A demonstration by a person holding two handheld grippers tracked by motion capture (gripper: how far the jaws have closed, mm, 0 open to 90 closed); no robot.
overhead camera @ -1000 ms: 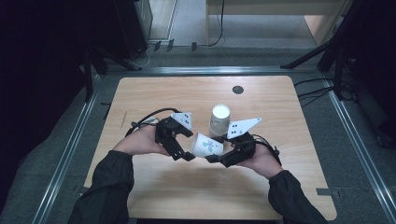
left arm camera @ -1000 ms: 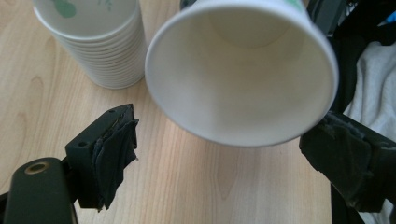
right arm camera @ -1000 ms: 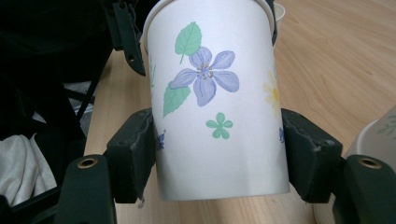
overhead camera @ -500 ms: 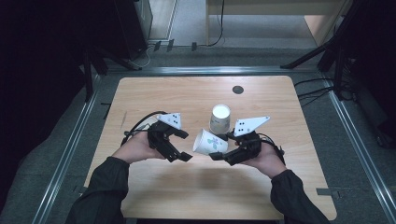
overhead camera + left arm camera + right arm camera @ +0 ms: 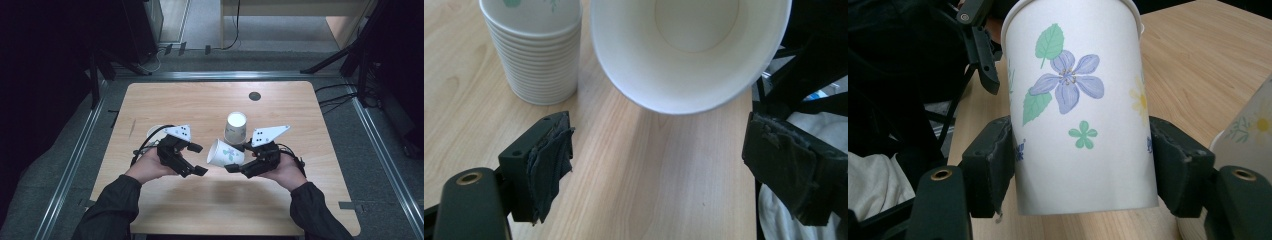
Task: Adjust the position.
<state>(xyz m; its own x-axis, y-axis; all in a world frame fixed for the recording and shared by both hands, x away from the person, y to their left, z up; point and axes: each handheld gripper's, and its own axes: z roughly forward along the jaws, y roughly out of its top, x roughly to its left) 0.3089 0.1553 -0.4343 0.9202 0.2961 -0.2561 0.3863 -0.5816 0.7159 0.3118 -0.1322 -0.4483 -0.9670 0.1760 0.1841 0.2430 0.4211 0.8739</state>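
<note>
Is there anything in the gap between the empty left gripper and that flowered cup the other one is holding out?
Nothing visible. The left gripper has its jaws open, facing the mouth of the paper cup gripped on its side by the right gripper; between them is bare table. The cup stack stands farther back, off that line.

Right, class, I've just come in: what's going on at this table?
A person works with hand-held tongs at a wooden table. The right tongs grip a flowered paper cup on its side, mouth facing the left tongs, which are open and empty just short of it. A stack of cups stands behind.
</note>
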